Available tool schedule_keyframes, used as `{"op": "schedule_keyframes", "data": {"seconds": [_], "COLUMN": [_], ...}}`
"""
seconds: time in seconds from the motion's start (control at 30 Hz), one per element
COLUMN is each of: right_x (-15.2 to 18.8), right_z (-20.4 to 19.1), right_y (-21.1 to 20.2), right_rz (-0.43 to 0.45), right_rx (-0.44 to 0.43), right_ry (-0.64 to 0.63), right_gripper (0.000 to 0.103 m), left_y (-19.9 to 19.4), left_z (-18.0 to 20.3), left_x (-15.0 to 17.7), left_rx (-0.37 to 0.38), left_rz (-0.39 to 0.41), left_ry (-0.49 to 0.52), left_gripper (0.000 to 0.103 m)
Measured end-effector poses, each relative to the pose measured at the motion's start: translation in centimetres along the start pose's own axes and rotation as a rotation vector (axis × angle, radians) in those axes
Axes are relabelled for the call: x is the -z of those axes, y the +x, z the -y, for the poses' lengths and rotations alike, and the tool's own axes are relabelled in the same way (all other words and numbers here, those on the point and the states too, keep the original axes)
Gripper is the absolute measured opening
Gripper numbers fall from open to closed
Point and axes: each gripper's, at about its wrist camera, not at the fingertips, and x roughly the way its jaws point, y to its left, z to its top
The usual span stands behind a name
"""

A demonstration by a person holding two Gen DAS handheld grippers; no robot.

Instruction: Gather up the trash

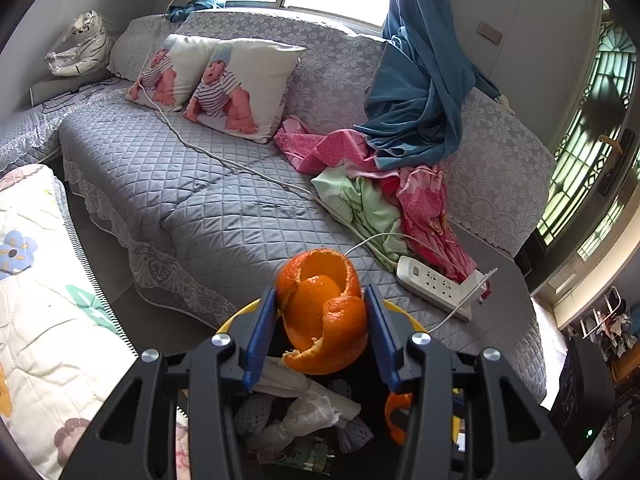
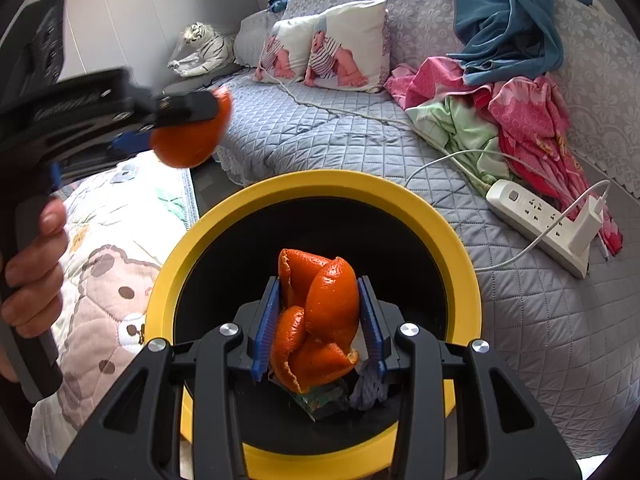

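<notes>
I had a curl of orange peel clamped in each set of fingers, both roughly half closed on the rind: my left gripper (image 1: 322,320) held the left peel (image 1: 324,316) at centre frame in its view, and my right gripper (image 2: 318,324) held the right peel (image 2: 316,320) low in the middle of its own view, right over the mouth of the bin (image 2: 200,232). The bin, round with a smooth yellow rim and black inside, already held crumpled tissue (image 1: 308,404) and other scraps. My left peel, seen at upper left of the right view, looked off to the side of the rim, so letting go too early would likely drop it on the quilt (image 2: 104,272). The peels were thin, springy, pebbled outside and pale inside; such curled shells could catch on the ridged blue pads (image 2: 266,320) and hang there, or bounce off the hard rim onto the sofa (image 1: 180,168).
</notes>
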Motion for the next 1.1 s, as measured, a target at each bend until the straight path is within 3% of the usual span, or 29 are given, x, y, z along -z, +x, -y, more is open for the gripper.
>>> {"op": "schedule_keyframes", "data": {"seconds": [0.4, 0.47, 0.63, 0.97, 1.1], "right_x": [0.8, 0.7, 0.4, -0.3, -1.0], "right_z": [0.2, 0.1, 0.4, -1.6, -4.7], "right_y": [-0.8, -1.2, -2.5, -6.4, -7.7], "right_rz": [-0.012, -0.002, 0.024, 0.097, 0.136], "right_rx": [0.001, 0.008, 0.023, 0.021, -0.009], "right_ry": [-0.035, -0.041, -0.025, -0.049, -0.105], "right_gripper": [0.040, 0.042, 0.048, 0.048, 0.048], "left_y": [1.7, 1.5, 0.0, -9.8, -16.6], "left_z": [1.0, 1.0, 0.0, -3.5, -6.4], "left_x": [-1.1, -1.1, -1.5, -2.4, -1.1], "left_rx": [0.019, 0.018, 0.019, -0.009, -0.091], "left_rz": [-0.023, -0.028, -0.005, 0.158, 0.257], "left_ry": [-0.030, -0.041, -0.091, -0.139, -0.147], "left_gripper": [0.044, 0.050, 0.053, 0.053, 0.053]}}
